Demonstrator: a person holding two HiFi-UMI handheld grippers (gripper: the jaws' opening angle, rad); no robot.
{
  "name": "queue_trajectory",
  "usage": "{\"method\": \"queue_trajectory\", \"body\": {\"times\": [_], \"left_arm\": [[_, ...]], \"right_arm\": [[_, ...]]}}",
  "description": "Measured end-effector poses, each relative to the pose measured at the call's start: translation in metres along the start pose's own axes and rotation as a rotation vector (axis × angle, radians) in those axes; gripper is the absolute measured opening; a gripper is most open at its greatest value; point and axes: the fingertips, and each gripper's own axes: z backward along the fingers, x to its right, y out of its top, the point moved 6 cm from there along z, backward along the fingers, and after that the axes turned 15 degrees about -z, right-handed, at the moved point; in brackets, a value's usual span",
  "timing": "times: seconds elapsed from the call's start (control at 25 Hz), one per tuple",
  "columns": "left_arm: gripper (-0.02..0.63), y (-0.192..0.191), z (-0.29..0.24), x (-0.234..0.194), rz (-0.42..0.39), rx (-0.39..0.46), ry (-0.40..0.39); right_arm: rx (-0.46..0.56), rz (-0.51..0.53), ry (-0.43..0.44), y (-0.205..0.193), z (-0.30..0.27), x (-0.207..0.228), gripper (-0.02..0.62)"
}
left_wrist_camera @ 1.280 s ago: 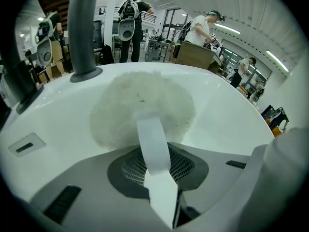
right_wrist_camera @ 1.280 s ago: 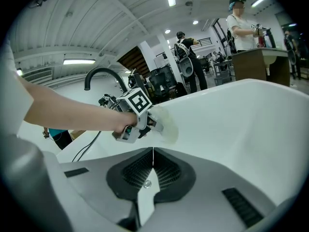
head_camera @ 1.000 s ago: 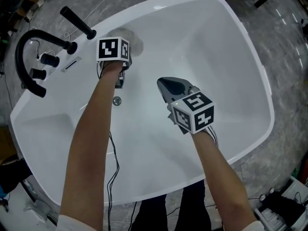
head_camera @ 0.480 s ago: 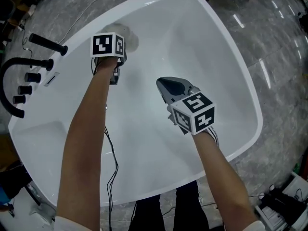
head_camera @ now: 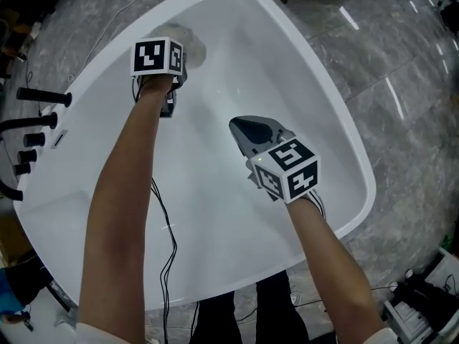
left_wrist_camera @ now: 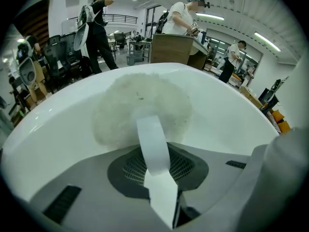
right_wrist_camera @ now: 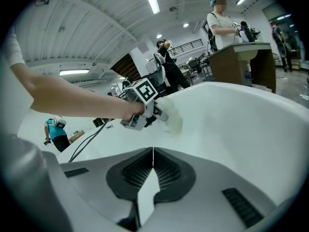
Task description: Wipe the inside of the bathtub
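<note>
The white bathtub (head_camera: 315,113) fills the head view. My left gripper (head_camera: 176,70) reaches to the far wall just below the rim. It is shut on the white strap (left_wrist_camera: 153,139) of a round fluffy wiping pad (left_wrist_camera: 140,103), which is pressed flat on the tub wall (left_wrist_camera: 231,115). The head view shows the same pad (head_camera: 188,46) beyond the marker cube. My right gripper (head_camera: 242,125) hovers over the middle of the tub, apart from the wall. In the right gripper view its jaws (right_wrist_camera: 152,166) are shut with nothing between them; beyond them are the left gripper (right_wrist_camera: 141,114) and pad (right_wrist_camera: 173,116).
Black faucet handles (head_camera: 36,120) stand on the tub's left edge. A thin black cable (head_camera: 166,228) trails from the left gripper down the tub floor. Grey stone floor (head_camera: 401,70) surrounds the tub. People and desks stand beyond the far rim (left_wrist_camera: 183,18).
My left gripper and the pad have slid along the far wall toward the rim. The head view has turned, so the faucet sits further left. My right gripper has hardly moved.
</note>
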Motion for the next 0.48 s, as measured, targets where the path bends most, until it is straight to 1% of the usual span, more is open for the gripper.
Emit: {"method": "queue_trajectory", "body": {"times": [0.16, 0.48], "left_arm": [[0.097, 0.023, -0.012, 0.015, -0.021, 0.007, -0.003], [0.097, 0.059, -0.032, 0.045, -0.072, 0.004, 0.002]], "right_arm": [[0.021, -0.028, -0.004, 0.009, 0.010, 0.024, 0.020], [0.027, -0.048, 0.001, 0.017, 0.025, 0.058, 0.020]]}}
